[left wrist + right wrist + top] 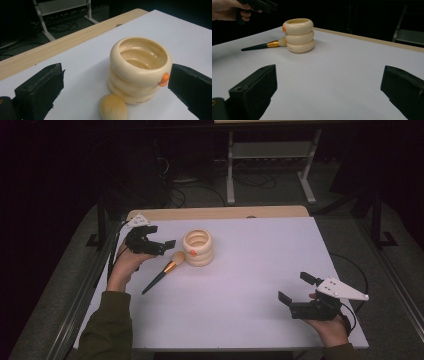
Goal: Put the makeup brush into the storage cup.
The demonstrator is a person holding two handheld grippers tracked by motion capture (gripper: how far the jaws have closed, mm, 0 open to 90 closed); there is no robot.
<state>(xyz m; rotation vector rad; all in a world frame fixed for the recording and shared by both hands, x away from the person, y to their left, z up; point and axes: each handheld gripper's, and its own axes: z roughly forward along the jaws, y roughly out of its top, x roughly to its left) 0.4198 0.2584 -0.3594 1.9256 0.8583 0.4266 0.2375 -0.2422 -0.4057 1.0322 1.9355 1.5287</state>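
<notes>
Dim room around a lit white worktop

The white rectangular worktop [250, 285] has a light wooden strip [220, 212] along its 12 o'clock edge. Beyond it, grey carpeted floor [280, 190] carries loose black cables [200, 187] and the pale grey metal legs of another table [270, 150], toward 12 o'clock. Black frame posts [101, 220] stand at 9 and 3 o'clock; the surroundings fall into darkness.
</notes>
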